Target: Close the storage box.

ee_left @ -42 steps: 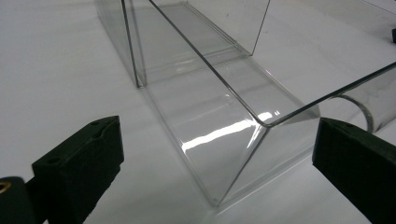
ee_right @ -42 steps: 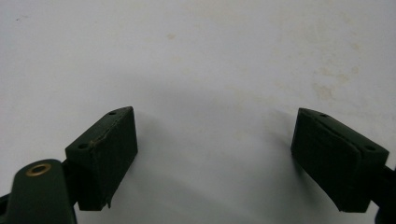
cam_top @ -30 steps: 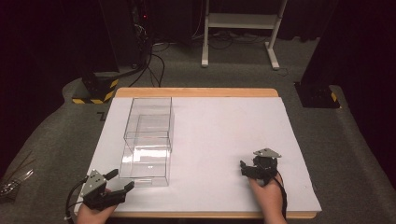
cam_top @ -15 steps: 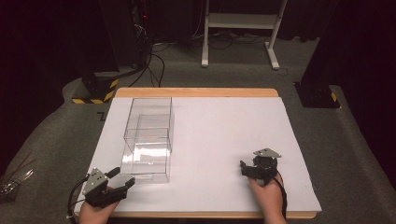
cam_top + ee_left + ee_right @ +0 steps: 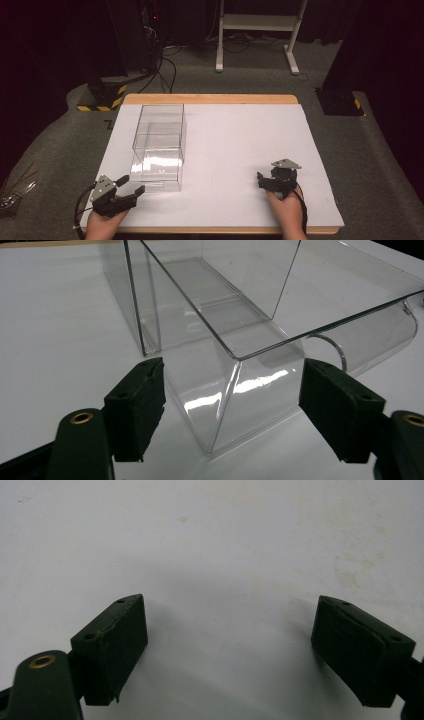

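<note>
Evidently little has been done: the clear box stands ungrasped at the table's left. The left gripper, spread wide, has been brought closer to its near corner than before. At right, the right gripper is held wide and empty, unmoved.

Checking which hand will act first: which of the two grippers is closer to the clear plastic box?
The left gripper: its open fingers sit just before the clear plastic box. The right gripper is over bare white table.
</note>
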Tool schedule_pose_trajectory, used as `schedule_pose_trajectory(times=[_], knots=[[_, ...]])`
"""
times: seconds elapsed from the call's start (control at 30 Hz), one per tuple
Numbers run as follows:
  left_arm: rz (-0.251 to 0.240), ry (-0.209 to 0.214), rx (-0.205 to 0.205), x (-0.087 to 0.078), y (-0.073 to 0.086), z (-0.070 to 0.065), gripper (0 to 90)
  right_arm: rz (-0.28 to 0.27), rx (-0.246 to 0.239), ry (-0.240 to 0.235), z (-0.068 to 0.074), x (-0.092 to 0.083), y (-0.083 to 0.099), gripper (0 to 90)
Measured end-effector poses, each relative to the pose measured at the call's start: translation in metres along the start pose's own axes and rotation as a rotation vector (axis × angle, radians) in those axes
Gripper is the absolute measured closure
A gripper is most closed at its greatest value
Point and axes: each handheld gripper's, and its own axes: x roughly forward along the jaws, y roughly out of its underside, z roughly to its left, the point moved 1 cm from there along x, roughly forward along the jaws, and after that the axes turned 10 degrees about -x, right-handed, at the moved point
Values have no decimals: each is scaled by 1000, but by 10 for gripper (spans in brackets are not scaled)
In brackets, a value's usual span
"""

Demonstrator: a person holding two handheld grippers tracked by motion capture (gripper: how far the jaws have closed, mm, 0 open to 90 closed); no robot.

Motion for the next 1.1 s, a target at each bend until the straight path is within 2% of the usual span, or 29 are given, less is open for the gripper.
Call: schedule_pose_trajectory(times=[0.13, 0.47, 0.7, 1.1], knots=[[2, -7, 8, 1, -3, 1, 279, 1, 2, 0, 0, 0, 0, 147], [12, -8, -7, 4, -8, 6, 281, 0, 0, -1, 0, 0, 0, 149], [14, -5, -11, 10, -14, 8, 270, 0, 0, -2, 0, 0, 0, 149], [11, -28, -20, 23, -18, 12, 245, 0, 2, -2, 0, 0, 0, 150]])
